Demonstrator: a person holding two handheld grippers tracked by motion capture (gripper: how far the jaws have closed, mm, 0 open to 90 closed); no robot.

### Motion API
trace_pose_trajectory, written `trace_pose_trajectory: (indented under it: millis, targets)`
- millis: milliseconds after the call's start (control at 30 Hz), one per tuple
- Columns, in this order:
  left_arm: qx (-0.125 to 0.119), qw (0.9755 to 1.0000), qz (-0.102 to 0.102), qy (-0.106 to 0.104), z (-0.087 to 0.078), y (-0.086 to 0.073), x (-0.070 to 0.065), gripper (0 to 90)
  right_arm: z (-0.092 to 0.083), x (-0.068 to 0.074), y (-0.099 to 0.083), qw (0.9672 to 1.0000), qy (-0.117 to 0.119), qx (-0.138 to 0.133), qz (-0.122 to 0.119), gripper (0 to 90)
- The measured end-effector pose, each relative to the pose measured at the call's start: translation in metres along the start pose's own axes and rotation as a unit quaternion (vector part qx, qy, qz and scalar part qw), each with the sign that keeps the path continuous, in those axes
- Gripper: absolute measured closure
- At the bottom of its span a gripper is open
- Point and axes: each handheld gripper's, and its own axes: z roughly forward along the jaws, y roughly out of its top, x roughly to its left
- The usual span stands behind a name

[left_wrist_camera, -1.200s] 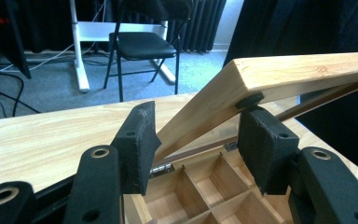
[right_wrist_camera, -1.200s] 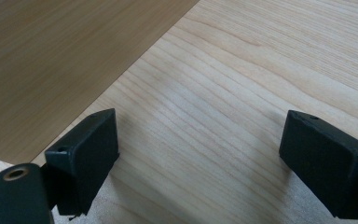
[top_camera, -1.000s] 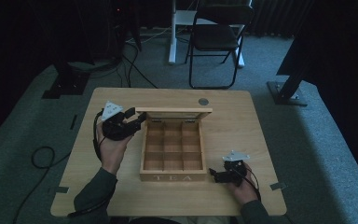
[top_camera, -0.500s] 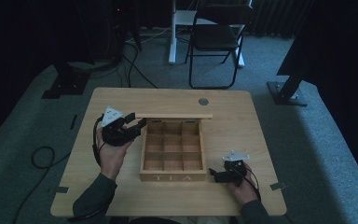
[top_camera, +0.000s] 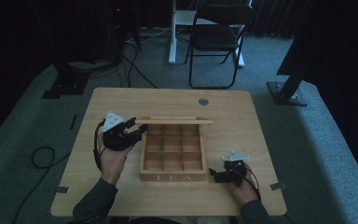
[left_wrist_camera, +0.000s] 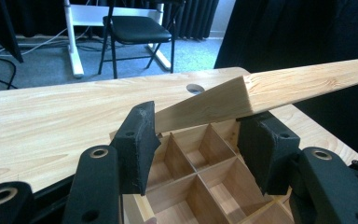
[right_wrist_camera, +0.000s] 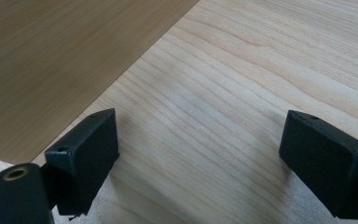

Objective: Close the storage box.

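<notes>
Currently: tea box (top_camera: 172, 176) sits mid-tabletop (top_camera: 121, 100), front face lettered TEA, nine compartments inside; lid (top_camera: 174, 121) raised at the far edge, roughly level above the back row, hinge side not discernible.

Left tongs (top_camera: 139, 128) at the lid's left end; jaws part open, lid corner (left_wrist_camera: 223, 100) between the pads; in the left gripper view lid edge close against the left pad (left_wrist_camera: 137, 140), gap on the right pad side; firm clamp or not, cannot tell; compartments (left_wrist_camera: 200, 172) visible below the jaws.

Right tongs (top_camera: 212, 175) just beside the box's front-right corner, low on the tabletop, pointing toward the box; jaws wide open, nothing between; bare wood grain (right_wrist_camera: 214, 116) between the pads in the right gripper view, darker wooden face (right_wrist_camera: 51, 60), likely the box wall, at upper left; contact with the box not confirmed.

Off-tabletop: chair (top_camera: 216, 39) on the floor beyond; round grommet (top_camera: 203, 101) near the far edge.
</notes>
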Motion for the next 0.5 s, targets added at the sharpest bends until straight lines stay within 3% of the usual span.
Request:
trace_pose_trajectory:
  millis: [500]
  targets:
    - [0.010,1.0000,-0.001,-0.002,-0.005,-0.013,-0.003,45.7,0.000,0.000,0.000,1.0000,0.000,0.000,0.000,11.2]
